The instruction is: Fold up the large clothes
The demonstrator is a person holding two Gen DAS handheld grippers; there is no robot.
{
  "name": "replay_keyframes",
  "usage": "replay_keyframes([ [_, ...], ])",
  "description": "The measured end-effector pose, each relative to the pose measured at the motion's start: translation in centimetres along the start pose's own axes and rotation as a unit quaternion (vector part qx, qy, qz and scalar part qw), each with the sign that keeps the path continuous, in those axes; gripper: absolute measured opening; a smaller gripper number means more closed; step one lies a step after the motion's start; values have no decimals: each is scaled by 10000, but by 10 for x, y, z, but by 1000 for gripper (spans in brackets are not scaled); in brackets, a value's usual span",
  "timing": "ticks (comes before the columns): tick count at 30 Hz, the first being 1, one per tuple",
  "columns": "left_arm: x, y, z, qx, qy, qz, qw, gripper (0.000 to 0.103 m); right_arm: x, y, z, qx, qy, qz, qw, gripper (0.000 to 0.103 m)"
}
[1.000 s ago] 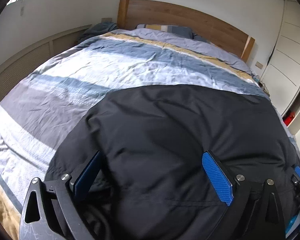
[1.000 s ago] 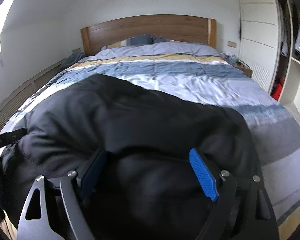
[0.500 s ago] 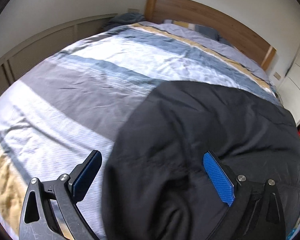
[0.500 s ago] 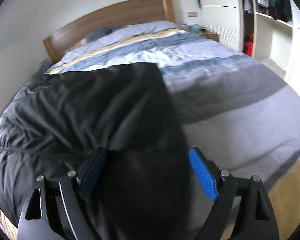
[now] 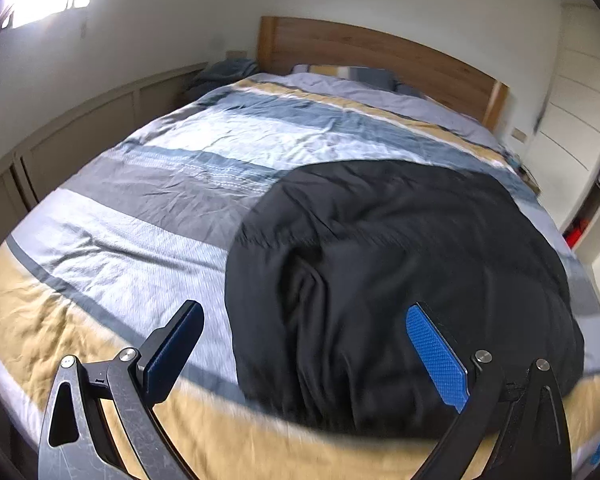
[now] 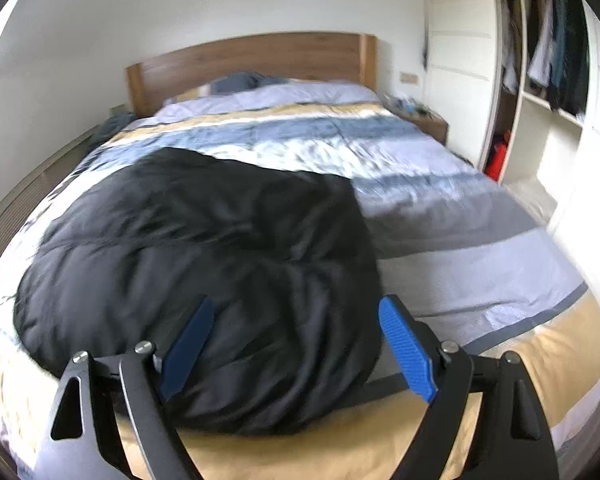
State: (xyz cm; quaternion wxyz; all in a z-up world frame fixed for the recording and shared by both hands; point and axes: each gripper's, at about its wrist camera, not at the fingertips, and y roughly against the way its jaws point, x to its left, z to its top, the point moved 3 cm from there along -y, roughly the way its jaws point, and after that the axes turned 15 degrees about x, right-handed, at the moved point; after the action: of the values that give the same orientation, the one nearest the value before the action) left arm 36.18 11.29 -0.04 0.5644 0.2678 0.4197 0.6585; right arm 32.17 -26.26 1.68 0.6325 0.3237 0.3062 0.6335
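A large black garment [image 5: 400, 264] lies in a rumpled heap on the striped bedspread [image 5: 172, 200], near the foot of the bed; it also shows in the right wrist view [image 6: 204, 252]. My left gripper [image 5: 304, 344] is open and empty, held above the garment's left near edge. My right gripper [image 6: 296, 340] is open and empty, above the garment's right near edge. Both pairs of blue pads stand wide apart, with nothing between them.
The bedspread [image 6: 460, 240] ends at a wooden headboard [image 5: 372, 56] with pillows [image 5: 352, 74]. A low panelled wall [image 5: 80, 132] runs along the left. A wardrobe [image 6: 548, 80] with hanging clothes and a bedside table [image 6: 420, 120] stand on the right.
Both grippers have pulled back and up from the garment. It filled both views a second ago; now it lies on the bed with bedspread showing around it. Both stayed open.
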Motion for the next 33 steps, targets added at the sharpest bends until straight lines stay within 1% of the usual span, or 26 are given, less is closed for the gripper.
replay_keyframes([
  [4, -10, 24, -30, -78, -239, 47, 9997, 100, 34, 38, -26, -181, 296, 31, 9994, 85],
  [9, -16, 56, -58, -302, -366, 157, 9988, 100, 56, 72, -49, -326, 455, 47, 9984, 85],
  [16, -18, 98, -86, -596, -493, 462, 9959, 100, 61, 105, -80, -430, 360, 118, 9984, 85],
  [21, -21, 114, -107, -714, -612, 464, 9945, 102, 61, 125, -97, -569, 324, 86, 9978, 85],
  [26, -33, 124, -127, -770, -879, 495, 9919, 102, 63, 145, -108, -755, 382, 36, 9964, 85],
  [33, -43, 137, -142, -915, -1021, 415, 9897, 102, 62, 164, -118, -918, 411, 28, 9949, 85],
])
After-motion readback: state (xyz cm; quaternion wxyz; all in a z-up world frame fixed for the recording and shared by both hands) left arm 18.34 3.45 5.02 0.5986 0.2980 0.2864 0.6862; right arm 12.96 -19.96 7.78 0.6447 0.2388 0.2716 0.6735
